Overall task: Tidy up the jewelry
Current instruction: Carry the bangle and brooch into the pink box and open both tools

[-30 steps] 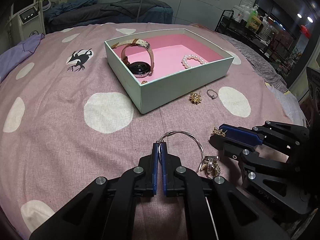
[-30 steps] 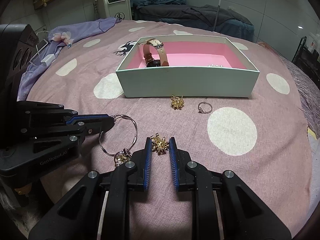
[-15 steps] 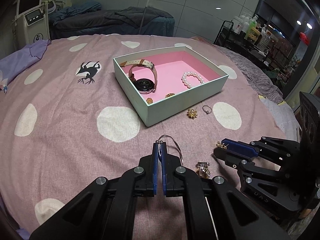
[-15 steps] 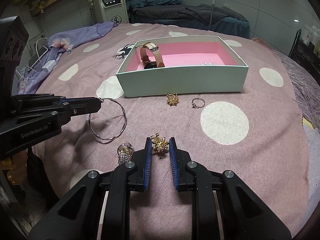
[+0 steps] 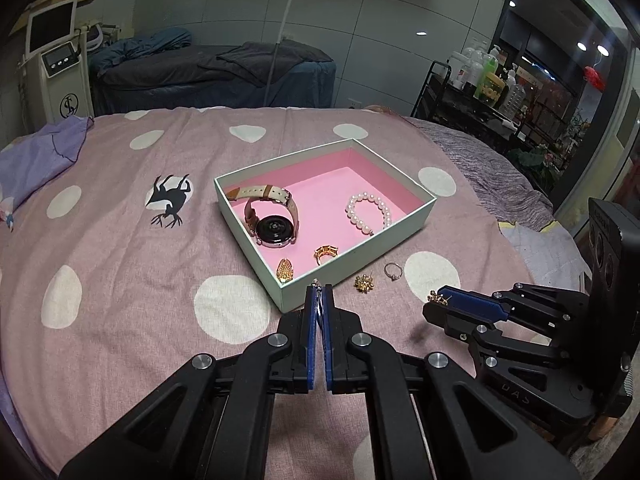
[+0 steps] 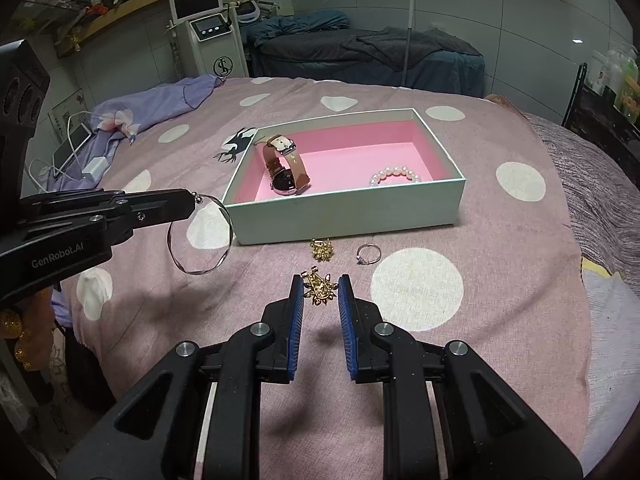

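A mint box with a pink lining sits on the pink spotted bedspread. It holds a watch, a pearl bracelet and two gold pieces. My left gripper is shut on a thin silver bangle, which hangs in the air left of the box. My right gripper is shut on a gold flower earring, lifted in front of the box. A second gold flower earring and a silver ring lie on the cloth by the box's front wall.
A purple cloth with a phone and charger lies at the bed's far left. A machine with a screen and a dark couch stand behind. A rack of bottles stands at the right.
Both grippers have risen from the cloth and drawn back. The bangle now hangs clear of the bed. The earring has lifted with the right gripper.
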Demonstrator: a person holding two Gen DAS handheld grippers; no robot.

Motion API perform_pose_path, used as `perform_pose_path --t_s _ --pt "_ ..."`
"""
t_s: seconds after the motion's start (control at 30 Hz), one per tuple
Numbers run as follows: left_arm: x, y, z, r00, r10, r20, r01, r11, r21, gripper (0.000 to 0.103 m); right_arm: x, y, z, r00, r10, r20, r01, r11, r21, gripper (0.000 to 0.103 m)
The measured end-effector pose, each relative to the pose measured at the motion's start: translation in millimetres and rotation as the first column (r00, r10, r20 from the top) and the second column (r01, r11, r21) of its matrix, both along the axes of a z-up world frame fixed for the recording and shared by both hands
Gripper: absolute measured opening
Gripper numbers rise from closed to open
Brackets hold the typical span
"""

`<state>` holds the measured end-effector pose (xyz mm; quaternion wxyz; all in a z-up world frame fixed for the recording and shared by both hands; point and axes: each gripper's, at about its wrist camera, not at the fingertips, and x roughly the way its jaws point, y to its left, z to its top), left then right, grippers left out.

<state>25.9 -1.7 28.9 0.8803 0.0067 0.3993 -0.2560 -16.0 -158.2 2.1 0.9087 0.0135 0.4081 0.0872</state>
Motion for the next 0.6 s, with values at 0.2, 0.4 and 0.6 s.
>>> perform_pose_path --t_s 0.2,0.4,0.6 --pt "12.7 -13.9 12.8 0.999 -0.025 0.038 0.025 1.0 0.012 0.003 16.7 -6.1 12.7 0.999 -0.012 0.03 0.012 1.0 -0.001 0.018" --pt "34.2 -29.9 17.6 0.997 -0.039 0.068 0.036 0.998 0.045 0.003 46.1 -13.7 22.7 0.998 -0.028 0.05 0.028 1.0 0.009 0.018" --pt "54.4 -44.2 16.8 0.995 -0.045 0.089 0.038 0.996 0.083 0.003 73.6 -19.2 21.7 0.998 -0.043 0.04 0.043 0.999 0.003 0.018"
